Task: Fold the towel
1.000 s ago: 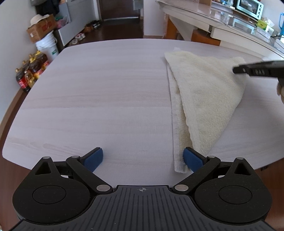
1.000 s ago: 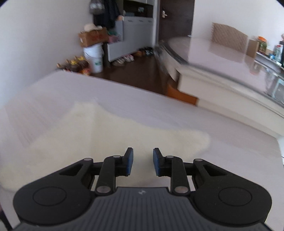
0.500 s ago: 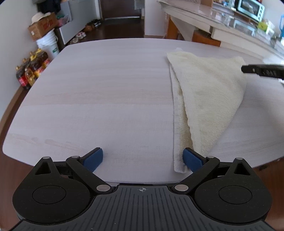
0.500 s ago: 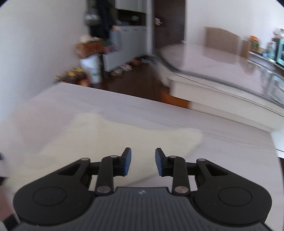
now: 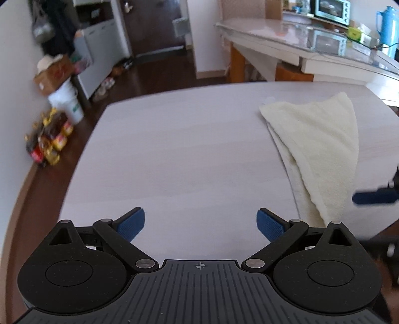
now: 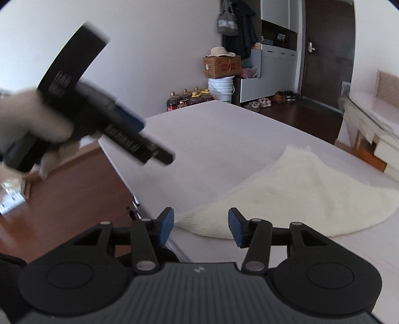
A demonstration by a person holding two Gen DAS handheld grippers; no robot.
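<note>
A cream towel (image 5: 316, 139) lies folded into a rough triangle on the right part of the pale wooden table (image 5: 189, 154). My left gripper (image 5: 200, 224) is open and empty above the table's near edge, left of the towel's near tip. My right gripper (image 6: 200, 224) is open and empty, its jaws set either side of the towel's near tip (image 6: 286, 199) at the table edge. One right fingertip (image 5: 374, 198) shows in the left wrist view. The left gripper (image 6: 139, 139) appears blurred in the right wrist view.
Bottles (image 5: 47, 142), a white bucket (image 5: 66, 102) and a cardboard box (image 5: 53, 74) stand on the floor at the left. A long counter (image 5: 324, 52) with a toaster oven (image 5: 329, 10) and a blue kettle (image 5: 389, 27) is behind the table.
My right gripper has swung from the towel's far side to its near tip and opened wider. My left gripper has shifted left, away from the towel, and stays open.
</note>
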